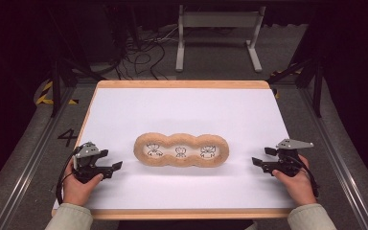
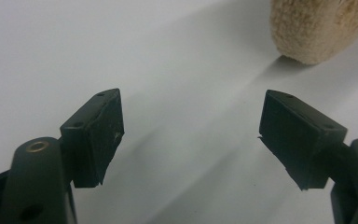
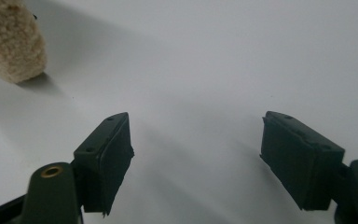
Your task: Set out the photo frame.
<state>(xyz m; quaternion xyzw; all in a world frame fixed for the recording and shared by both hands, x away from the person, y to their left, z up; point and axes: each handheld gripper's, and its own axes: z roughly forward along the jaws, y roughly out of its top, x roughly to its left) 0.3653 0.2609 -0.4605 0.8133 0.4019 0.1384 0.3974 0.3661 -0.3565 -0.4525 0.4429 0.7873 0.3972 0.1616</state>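
Observation:
A tan fuzzy ring [image 1: 181, 151] shaped like three joined loops lies flat on the middle of the white table [image 1: 182, 112]; small black drawings show inside its three holes. My left gripper [image 1: 110, 160] rests open on the table to the ring's left, apart from it, held by a hand. My right gripper [image 1: 263, 156] rests open to the ring's right, also apart. In the left gripper view the ring's end [image 2: 317, 28] sits at the top right beyond the open jaws. In the right gripper view the ring's other end [image 3: 11, 42] sits at the top left.
The white sheet covers a wooden board with a tan rim [image 1: 182, 84]. Behind the table stand a white metal frame [image 1: 218, 33] and loose cables [image 1: 143, 55] on the dark floor. Yellow-black tape [image 1: 45, 96] marks the floor at the left.

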